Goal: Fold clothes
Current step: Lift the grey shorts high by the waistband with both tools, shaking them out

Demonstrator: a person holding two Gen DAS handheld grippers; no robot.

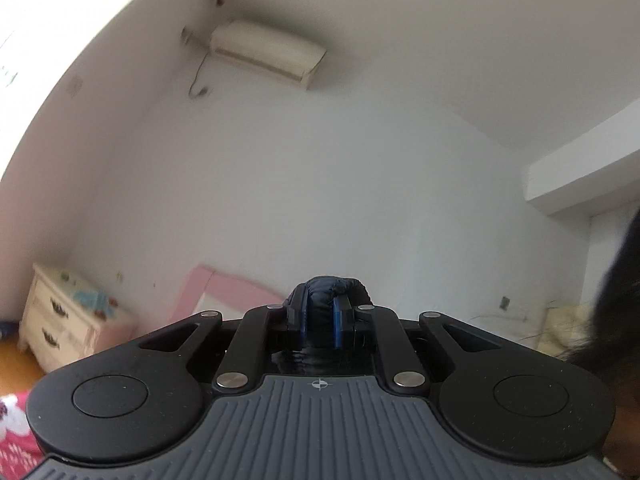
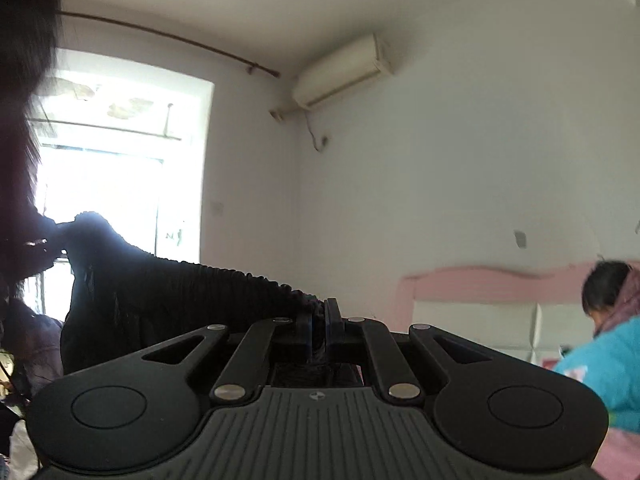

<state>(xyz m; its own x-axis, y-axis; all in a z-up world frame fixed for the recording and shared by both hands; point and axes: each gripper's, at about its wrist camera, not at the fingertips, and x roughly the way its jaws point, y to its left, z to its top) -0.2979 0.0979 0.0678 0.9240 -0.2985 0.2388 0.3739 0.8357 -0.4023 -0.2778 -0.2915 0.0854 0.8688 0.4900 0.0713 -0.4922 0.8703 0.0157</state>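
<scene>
A dark navy garment with a ribbed, gathered edge is stretched in the air between both grippers. In the right wrist view my right gripper is shut on one end of that edge, and the cloth runs up and to the left from it and hangs down as a dark sheet. At the far left of that view the other end bunches against the window light. In the left wrist view my left gripper is shut on a rounded bunch of the same dark cloth. Both grippers point roughly level, high above the bed.
A pink headboard and a white nightstand stand by the far wall. An air conditioner hangs high up. A person in a blue jacket is at the right. Dark hair fills the right edge. A bright window is left.
</scene>
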